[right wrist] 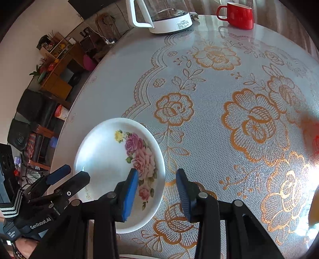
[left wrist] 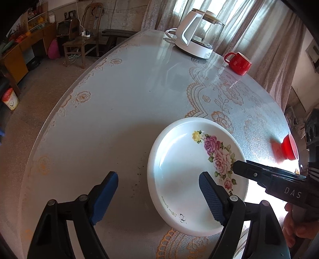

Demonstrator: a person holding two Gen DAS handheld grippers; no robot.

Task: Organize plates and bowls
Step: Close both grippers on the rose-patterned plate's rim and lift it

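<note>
A white plate with pink roses [left wrist: 185, 171] lies flat on the round table; it also shows in the right wrist view [right wrist: 107, 159]. My left gripper [left wrist: 158, 196] is open, its right finger over the plate's near left part and its left finger over bare table. My right gripper [right wrist: 157, 191] is open and straddles the plate's right rim, left finger over the plate, right finger over the tablecloth. A red bowl [left wrist: 290, 147] stands at the table's right edge, blurred.
A white electric kettle [left wrist: 196, 37] and a red mug [left wrist: 238, 62] stand at the table's far side; they also show in the right wrist view as kettle [right wrist: 161, 16] and mug [right wrist: 238, 15]. The table [left wrist: 119, 103] has a lace-patterned cover. Chairs and cabinets stand beyond its left edge.
</note>
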